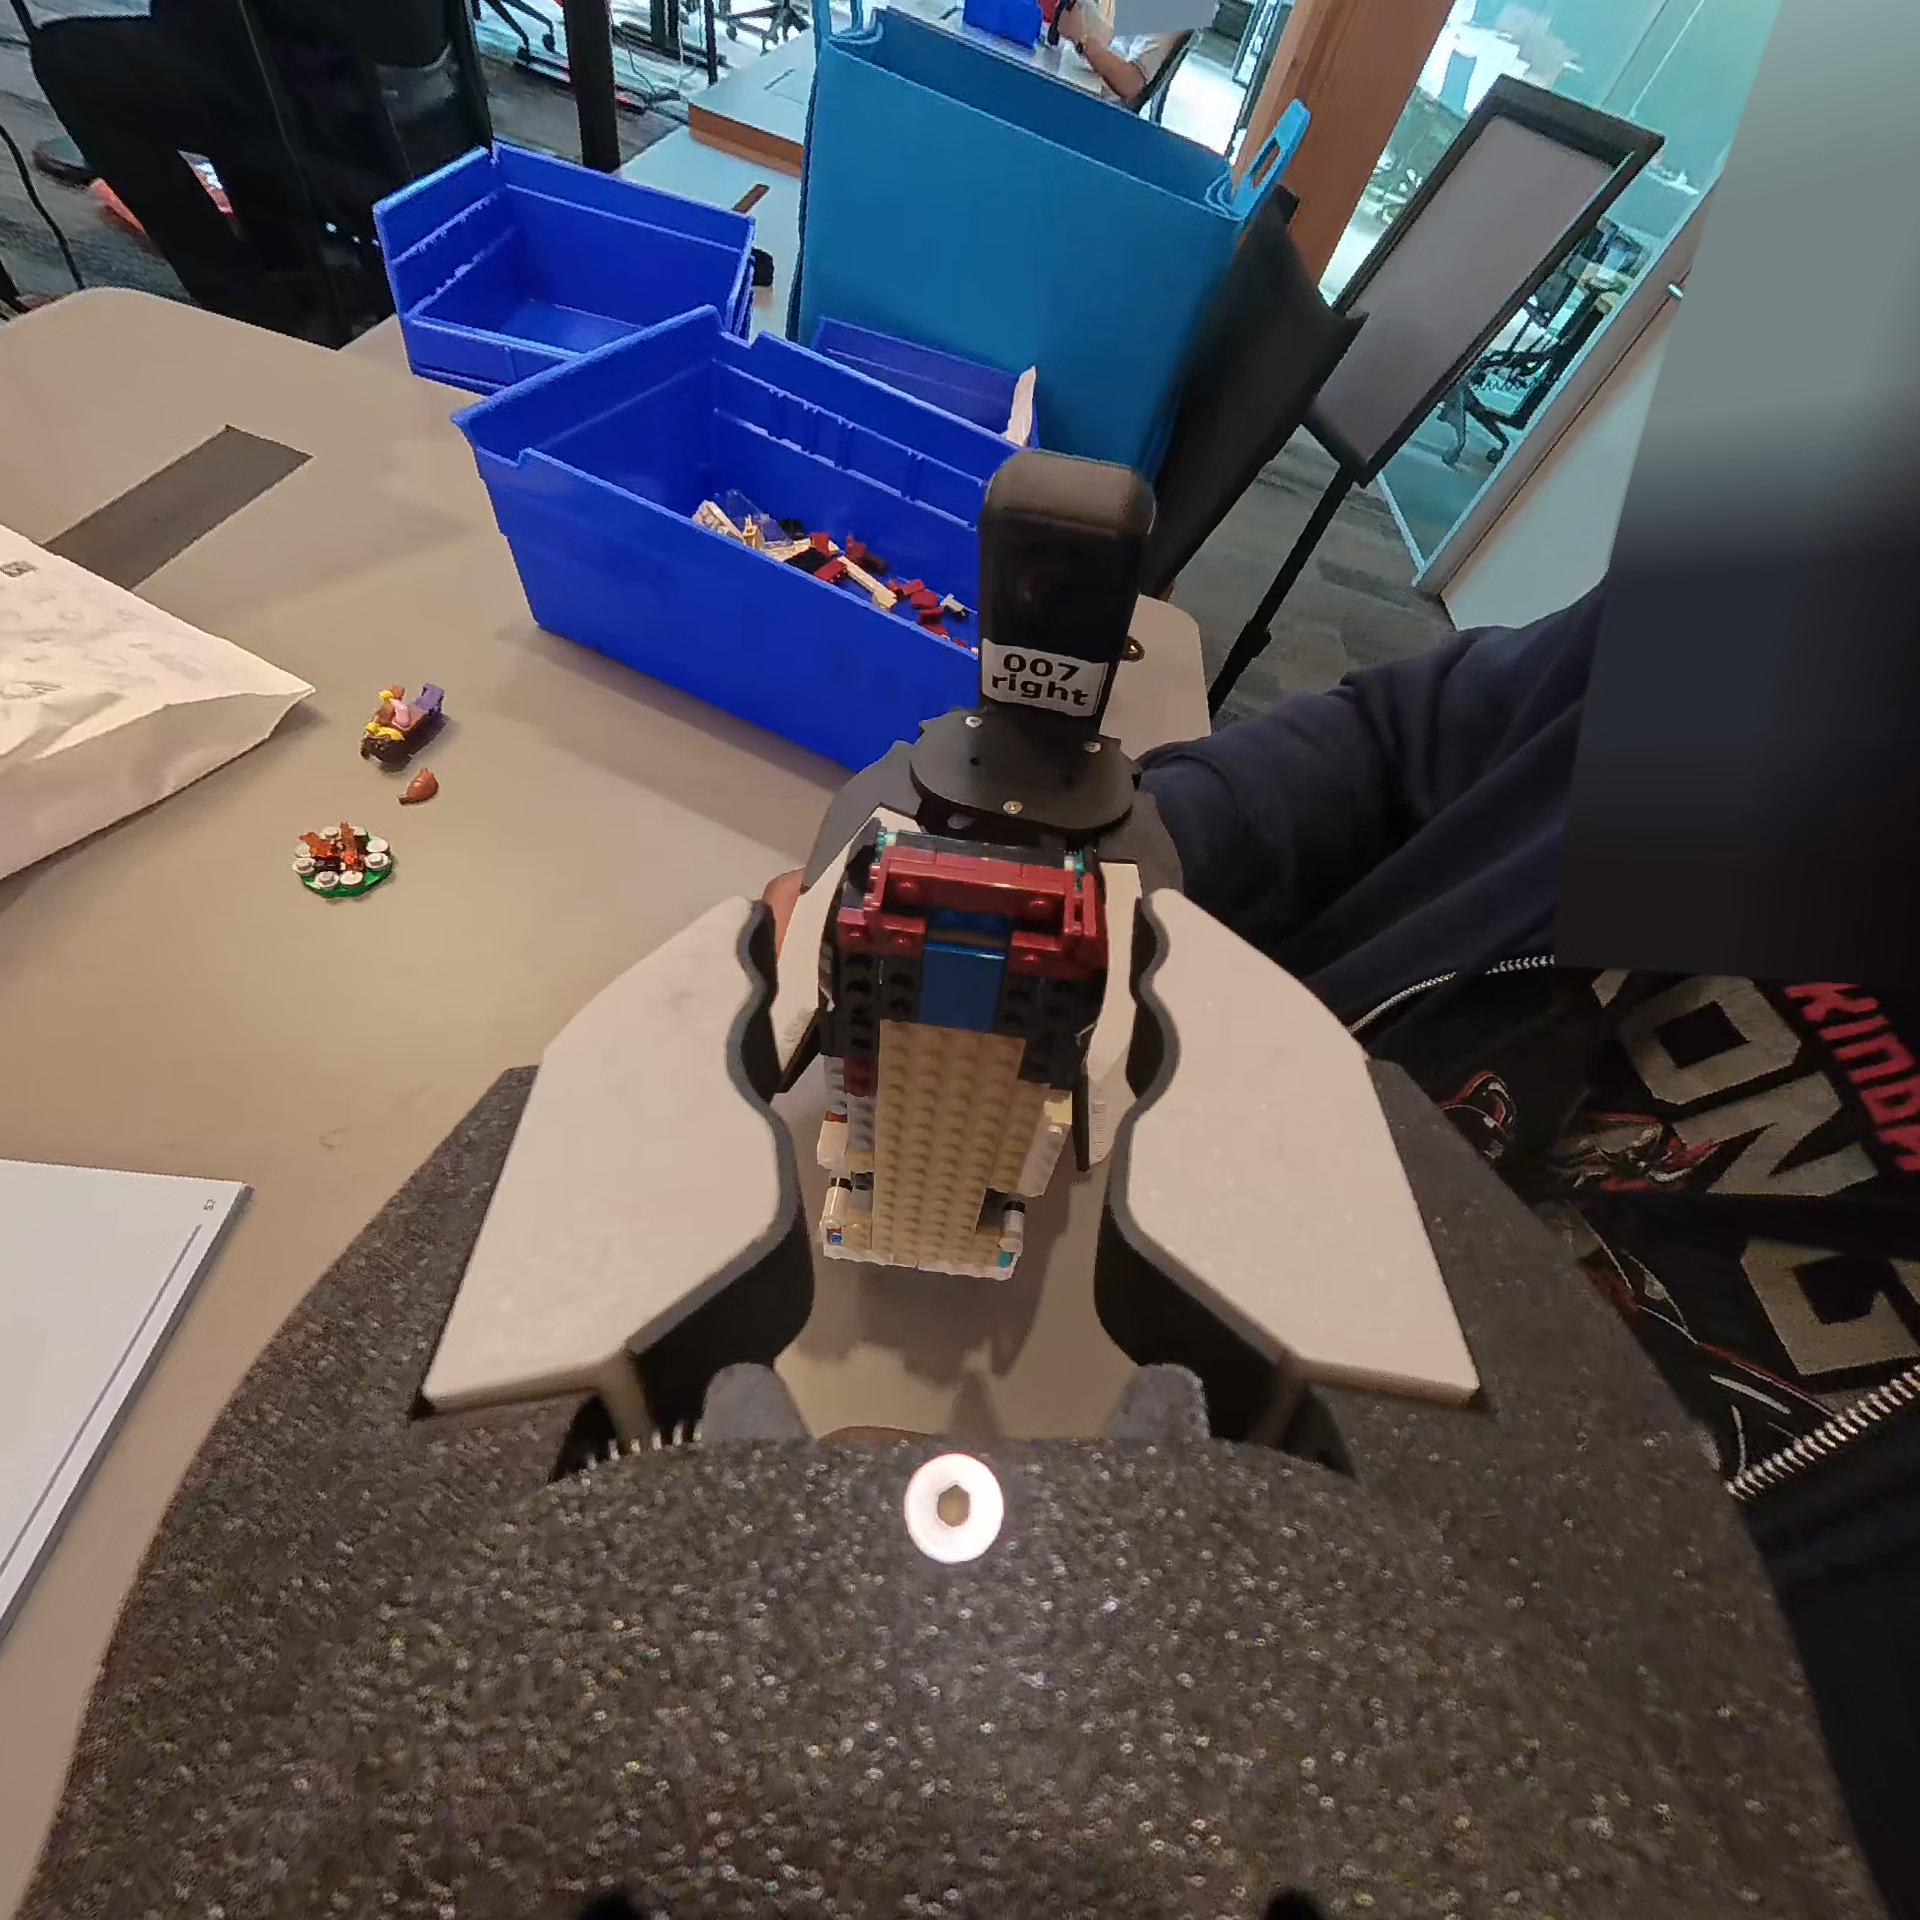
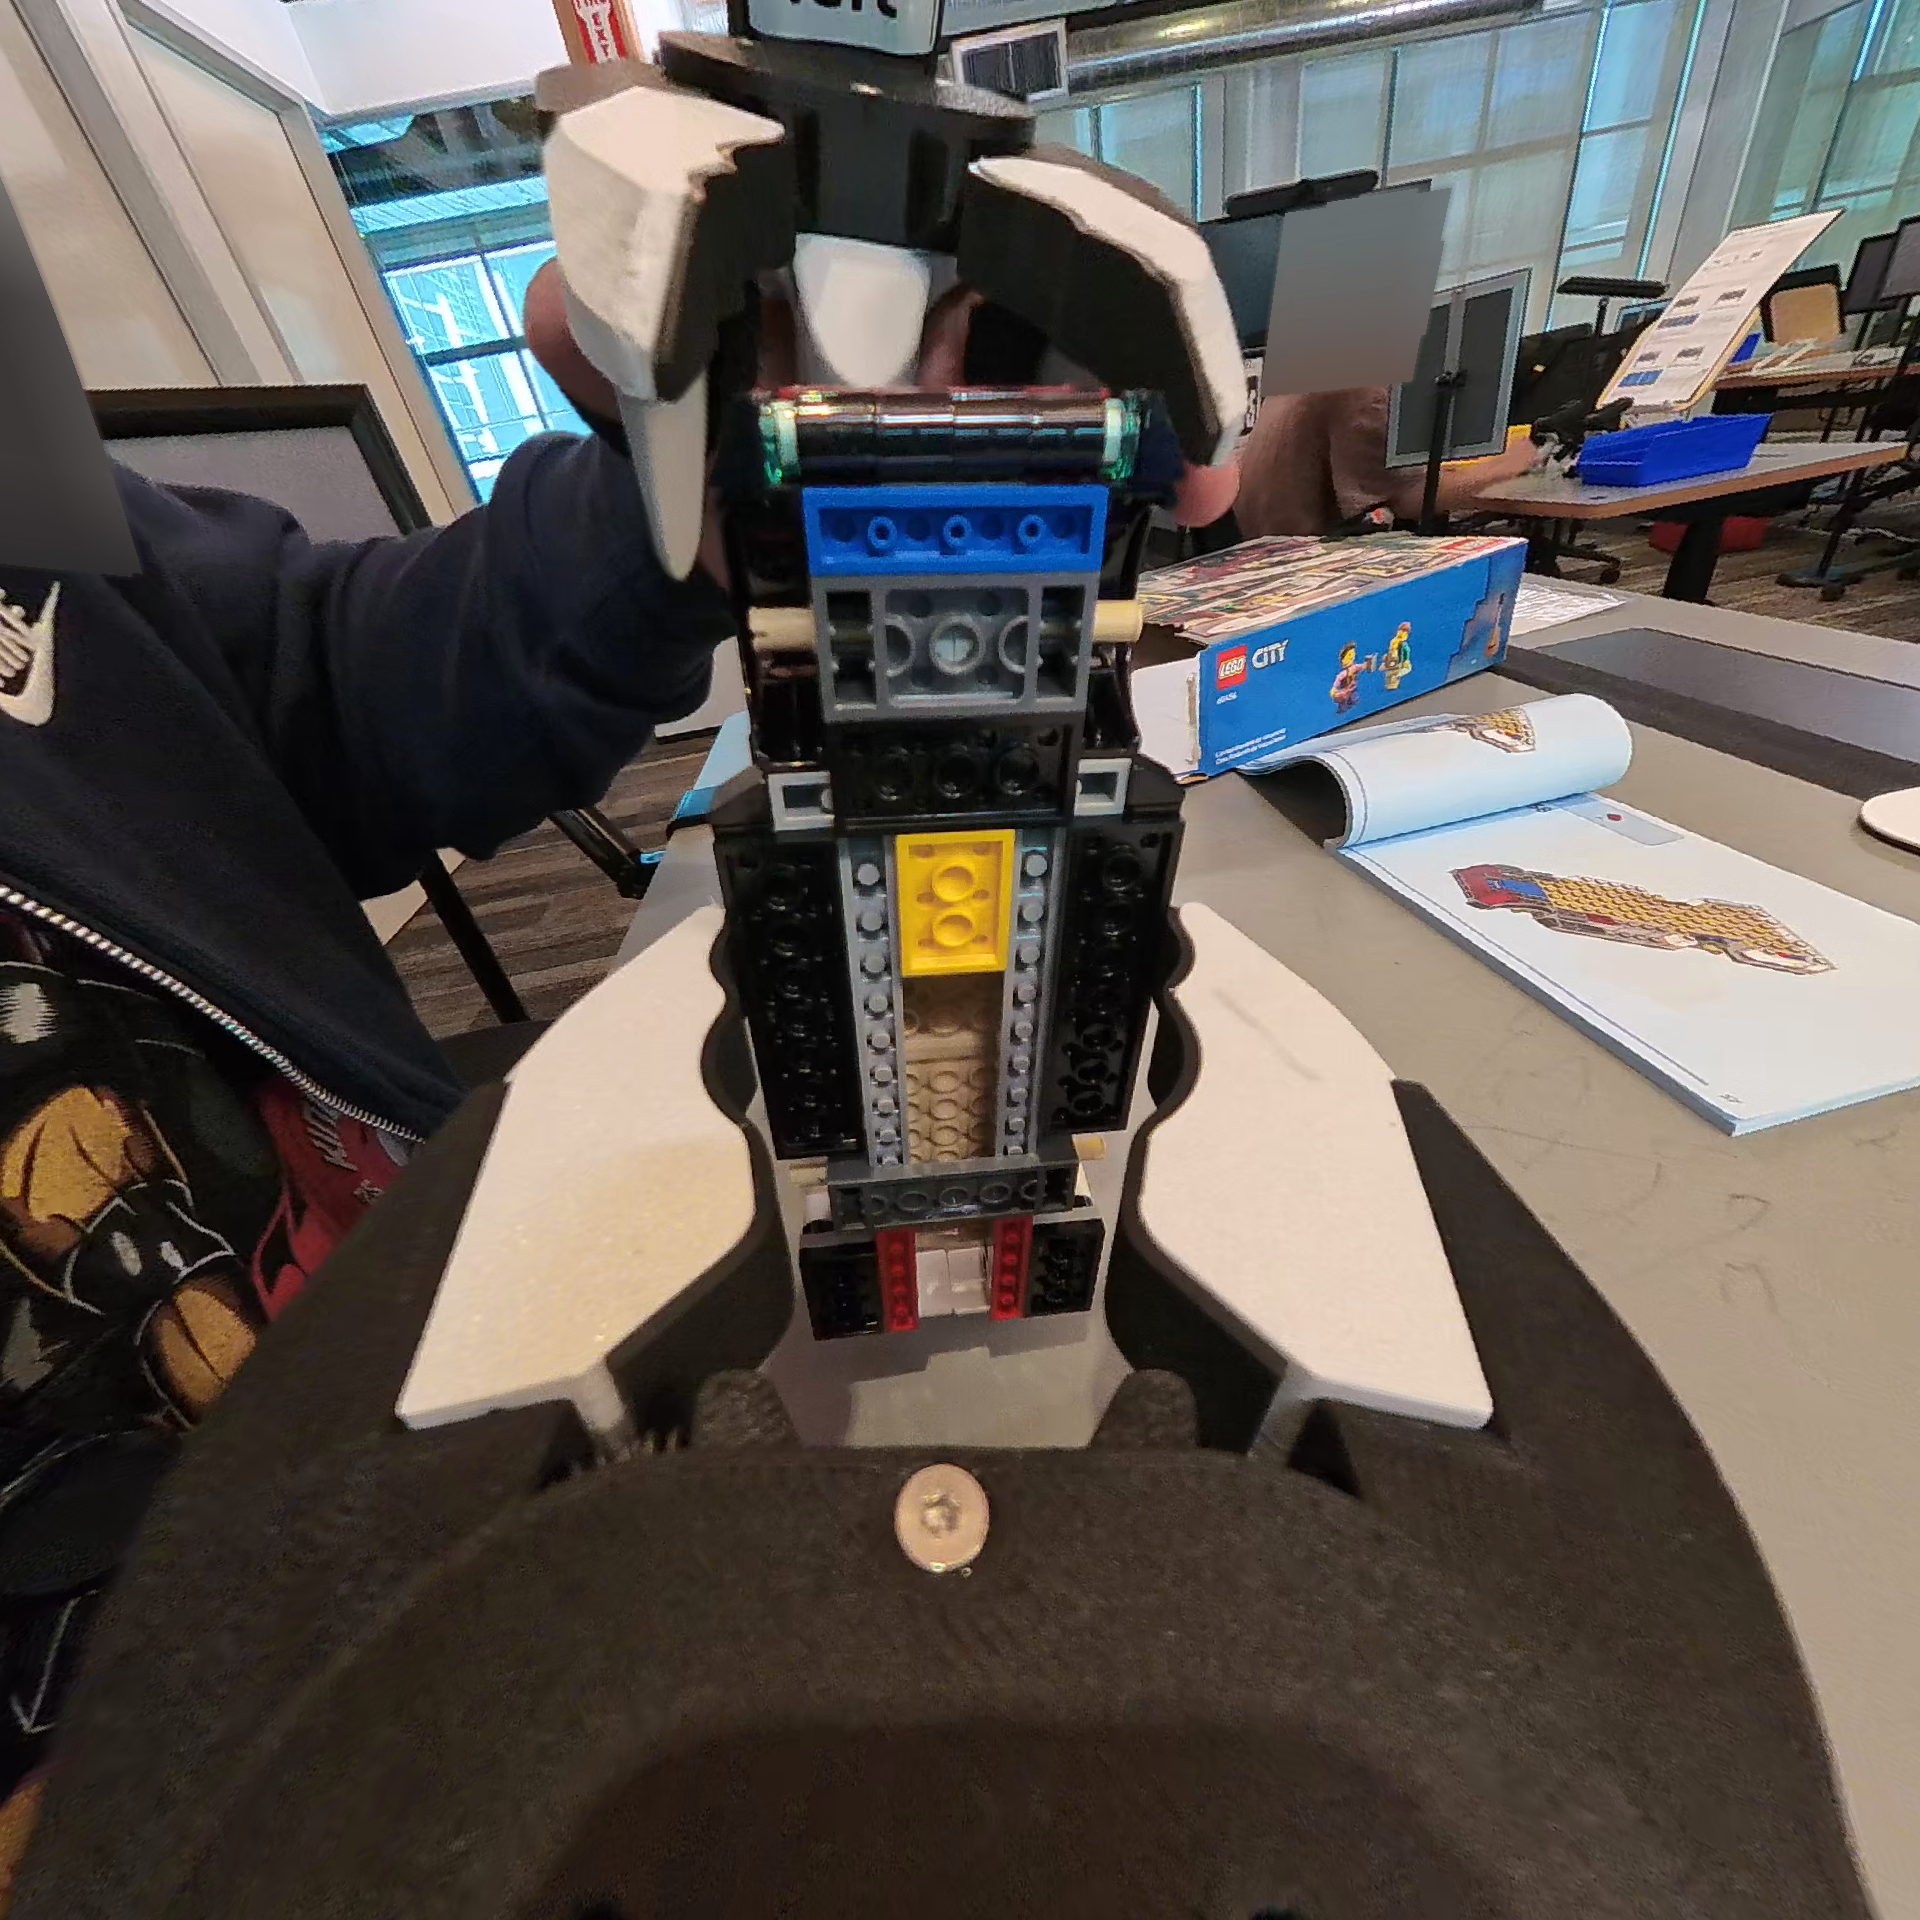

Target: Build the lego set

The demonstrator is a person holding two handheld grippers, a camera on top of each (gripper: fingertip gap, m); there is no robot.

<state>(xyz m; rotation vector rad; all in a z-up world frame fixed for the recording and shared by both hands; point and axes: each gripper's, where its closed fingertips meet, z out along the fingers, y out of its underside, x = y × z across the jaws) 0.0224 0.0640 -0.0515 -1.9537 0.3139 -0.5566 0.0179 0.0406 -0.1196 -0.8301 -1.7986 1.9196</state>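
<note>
A long brick vehicle model (image 1: 956, 1091), with a tan studded deck, a dark red and blue end and a black underside (image 2: 951, 904), is held up over the grey table (image 1: 312, 1039). My right gripper (image 2: 951, 930) is shut on its black sides at mid-length. Its black mount (image 1: 1018, 769) shows behind the model in the left wrist view. My left gripper (image 1: 956, 935) straddles the dark red end with a narrow gap on each side, so it is open. It also shows at the top of the right wrist view (image 2: 940, 504), blurred.
A blue bin with loose bricks (image 1: 582, 582), an empty blue bin (image 1: 561, 270) and a tall blue crate (image 1: 997, 260) stand behind. A white bag (image 1: 104, 707) and small builds (image 1: 400, 717) (image 1: 343, 857) lie left. An open booklet (image 2: 1621, 935) and a box (image 2: 1361, 644) lie right. The grippers' ends are close to 7 cm from one another.
</note>
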